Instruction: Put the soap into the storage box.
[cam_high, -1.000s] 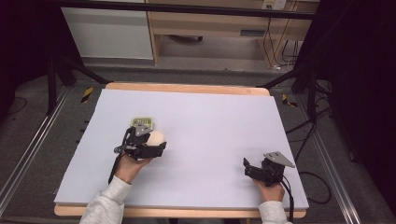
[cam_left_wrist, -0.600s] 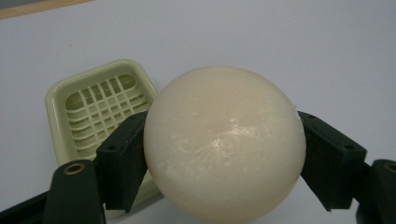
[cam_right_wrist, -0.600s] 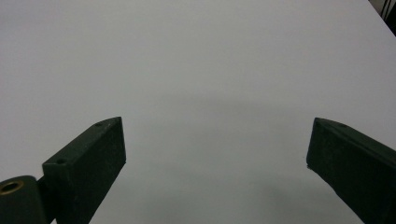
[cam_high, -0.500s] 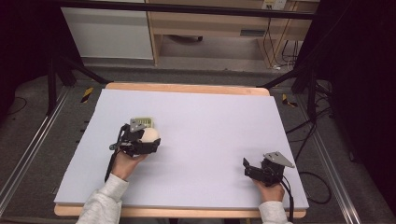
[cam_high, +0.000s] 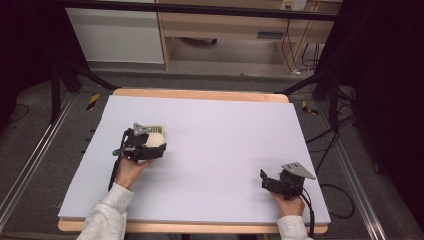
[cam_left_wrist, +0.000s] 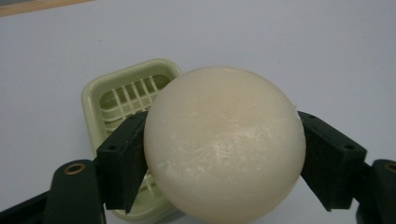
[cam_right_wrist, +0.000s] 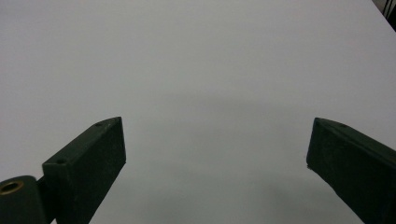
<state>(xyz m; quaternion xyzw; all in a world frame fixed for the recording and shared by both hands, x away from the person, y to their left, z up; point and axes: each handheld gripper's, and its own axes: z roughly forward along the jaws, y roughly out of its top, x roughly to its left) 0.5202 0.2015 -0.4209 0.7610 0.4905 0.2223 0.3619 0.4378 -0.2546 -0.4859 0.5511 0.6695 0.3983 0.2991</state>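
**Rounded soap bar held in the left gripper above a slotted dish**

The left gripper (cam_left_wrist: 223, 154) clamps a cream-white soap bar (cam_left_wrist: 224, 142) between its two black jaws, one pad pressed to each flank. The bar is smooth, domed and nearly oval, with a faintly waxy, mottled sheen on its lower face. Behind and below it lies a pale green plastic soap dish (cam_left_wrist: 122, 95), rectangular with rounded corners and a raised rim; its floor is a grid of thin ribs with open slots. The bar and the near jaw hide the dish's lower right part, so whether the two touch cannot be told. In the high view, the left gripper (cam_high: 145, 145) sits at the left of the table (cam_high: 225, 135), whose top is a matte, pale lilac sheet edged in light wood, the bar (cam_high: 155, 139) just beside the dish (cam_high: 159, 129). The right gripper (cam_high: 270, 181) rests well apart, near the front right corner, and its jaws (cam_right_wrist: 215, 158) stand wide apart over bare sheet, holding nothing.
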